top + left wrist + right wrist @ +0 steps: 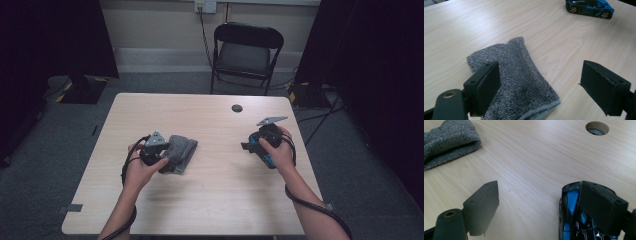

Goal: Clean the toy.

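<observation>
Left claw (539,85) stands wide over the grey cloth (516,80), which lies folded on the counter (461,30); one jaw hangs above the cloth, the other over bare wood, neither pressing it. I see my right claw (539,207) wide too, one jaw over the blue toy car (571,220) on the counter's right side, the other apart on wood. Car markings are too small to read. A cable hole (597,128) sits farther off.
</observation>
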{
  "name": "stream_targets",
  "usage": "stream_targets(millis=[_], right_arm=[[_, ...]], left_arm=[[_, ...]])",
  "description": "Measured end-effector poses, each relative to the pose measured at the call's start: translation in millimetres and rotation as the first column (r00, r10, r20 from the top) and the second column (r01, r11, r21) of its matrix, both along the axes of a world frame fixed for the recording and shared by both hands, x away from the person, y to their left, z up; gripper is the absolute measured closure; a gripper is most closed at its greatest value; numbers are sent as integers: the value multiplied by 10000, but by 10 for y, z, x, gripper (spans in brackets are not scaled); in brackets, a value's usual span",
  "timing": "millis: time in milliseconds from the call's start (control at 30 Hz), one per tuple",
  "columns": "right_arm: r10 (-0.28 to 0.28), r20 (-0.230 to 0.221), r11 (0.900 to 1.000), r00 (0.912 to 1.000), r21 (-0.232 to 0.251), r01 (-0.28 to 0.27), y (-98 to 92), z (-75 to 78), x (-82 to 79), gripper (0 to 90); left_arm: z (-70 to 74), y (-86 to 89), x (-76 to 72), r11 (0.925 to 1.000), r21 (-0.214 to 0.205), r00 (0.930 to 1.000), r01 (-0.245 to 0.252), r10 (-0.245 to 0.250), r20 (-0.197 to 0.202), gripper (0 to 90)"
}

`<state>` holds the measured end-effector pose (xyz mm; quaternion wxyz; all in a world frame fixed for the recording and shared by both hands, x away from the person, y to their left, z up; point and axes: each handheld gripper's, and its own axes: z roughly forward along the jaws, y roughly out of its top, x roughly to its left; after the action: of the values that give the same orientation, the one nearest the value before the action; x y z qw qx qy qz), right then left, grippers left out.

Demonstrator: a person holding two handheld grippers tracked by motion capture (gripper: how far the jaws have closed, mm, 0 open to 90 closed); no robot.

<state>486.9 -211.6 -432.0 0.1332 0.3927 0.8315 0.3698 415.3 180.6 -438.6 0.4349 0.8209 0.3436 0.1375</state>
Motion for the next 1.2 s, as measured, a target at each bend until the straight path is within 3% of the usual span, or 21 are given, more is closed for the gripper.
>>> stream_targets(millis=[600, 1200], right_arm=[[727, 215, 9969, 9971, 276, -733, 168, 37, -179, 152], [1675, 191, 9852, 9857, 349, -1681, 306, -20, -409, 152]], left_arm=[[-57, -167, -160, 9989, 63, 9987, 472, -470, -204, 159], [-126, -454, -370, 9932, 240, 9927, 1143, -1132, -413, 158]])
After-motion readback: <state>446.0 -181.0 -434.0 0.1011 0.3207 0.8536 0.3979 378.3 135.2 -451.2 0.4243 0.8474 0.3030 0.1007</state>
